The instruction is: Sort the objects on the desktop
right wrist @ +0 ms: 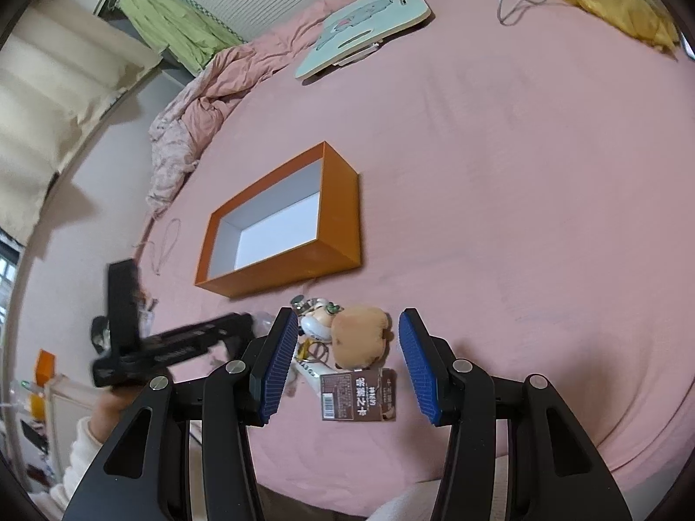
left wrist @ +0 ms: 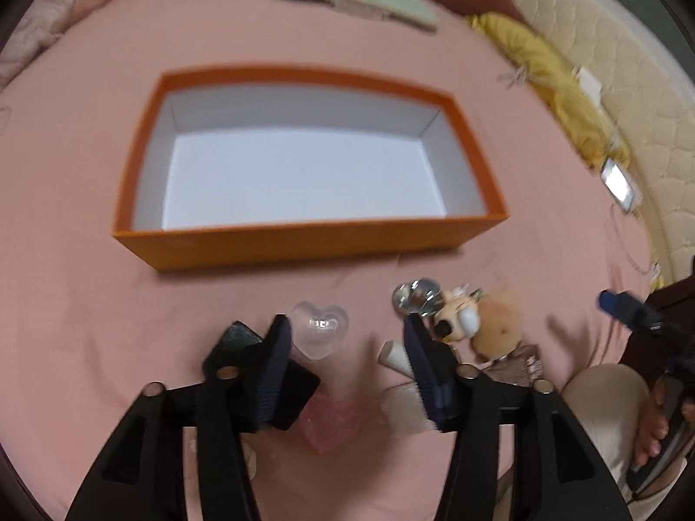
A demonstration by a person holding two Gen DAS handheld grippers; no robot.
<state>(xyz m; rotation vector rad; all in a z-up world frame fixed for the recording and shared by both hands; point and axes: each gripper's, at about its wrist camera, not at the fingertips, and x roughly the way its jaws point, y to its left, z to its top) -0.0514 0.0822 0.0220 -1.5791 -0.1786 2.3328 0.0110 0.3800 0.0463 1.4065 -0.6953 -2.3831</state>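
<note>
Left gripper (left wrist: 347, 364) part open, nothing held, over the clear heart (left wrist: 320, 329) and pink heart (left wrist: 332, 427) at 6 o'clock from the orange box (left wrist: 304, 241) (interior bare), while right gripper (right wrist: 347, 364) hangs part open over the plush toy (right wrist: 360, 337) and brown card (right wrist: 358, 395), gripping neither.

The orange box (left wrist: 304, 241) sits at twelve o'clock on the pink sheet (left wrist: 499, 139). The left gripper (left wrist: 347, 360), jaws apart around nothing, hangs over a clear heart (left wrist: 321, 325); a plush toy (left wrist: 495, 325) lies at three o'clock
</note>
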